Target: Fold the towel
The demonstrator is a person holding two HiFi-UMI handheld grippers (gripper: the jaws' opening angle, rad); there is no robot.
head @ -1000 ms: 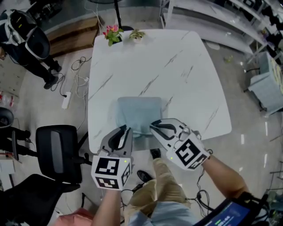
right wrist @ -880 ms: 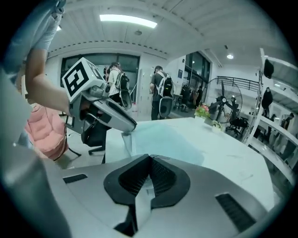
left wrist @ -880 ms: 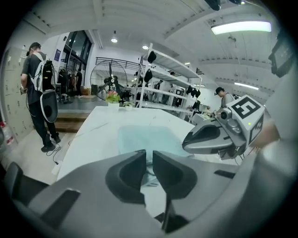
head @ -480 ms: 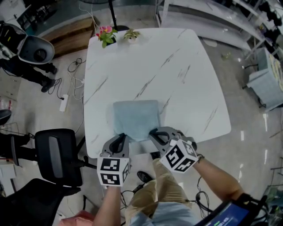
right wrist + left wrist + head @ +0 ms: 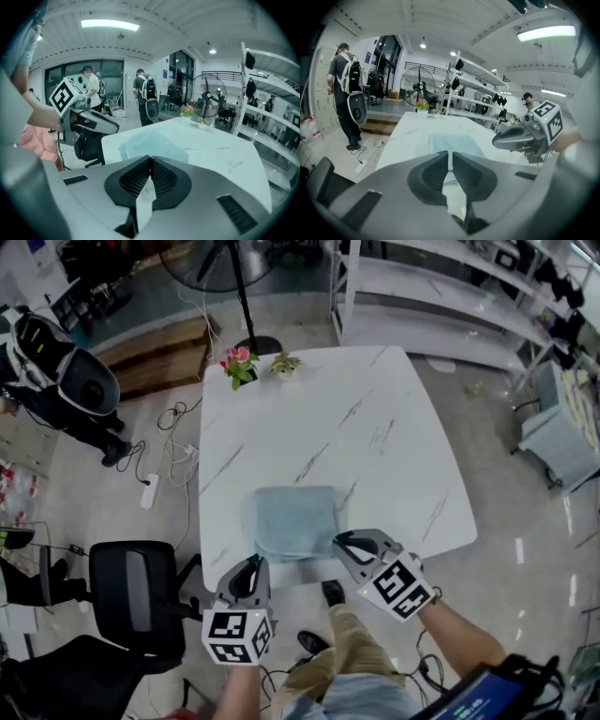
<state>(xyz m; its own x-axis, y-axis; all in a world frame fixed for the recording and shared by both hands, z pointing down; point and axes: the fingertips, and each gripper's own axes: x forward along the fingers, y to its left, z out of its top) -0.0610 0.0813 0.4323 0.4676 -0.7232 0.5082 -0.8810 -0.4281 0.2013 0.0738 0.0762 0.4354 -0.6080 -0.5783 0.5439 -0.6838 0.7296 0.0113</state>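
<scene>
— Towel [image 5: 295, 521] first: where does it lie?

— Flat on the bench [image 5: 394, 418], as a neat pale-blue rectangle close to the near edge, nearer the left corner than the right. Its near side looks layered, so I judge at least one fold is already in it.

— And the claws?

— Both hang just off the near edge, clear of the cloth. The left claw [image 5: 251, 563] has just been closing, and its jaws stand all but together with nothing between them. The right claw [image 5: 344, 542] is closed too, and empty. Neither touches the towel.

— Why there?

— Probably because the person stands at that edge. The towel sits within easy reach, and each claw lines up with one of its near corners, well placed to pinch them if another fold is wanted.

— Anything in the way?

— Nothing on the bench near it. Two small potted plants, a pink-flowered one [image 5: 239, 362] and a green one [image 5: 285, 365], stand at the far left corner, well apart. Off the bench, a black chair [image 5: 131, 589] stands by the near left corner, cables [image 5: 173, 451] trail on the floor at the left, and a person with a backpack [image 5: 52, 371] stands farther off.
</scene>
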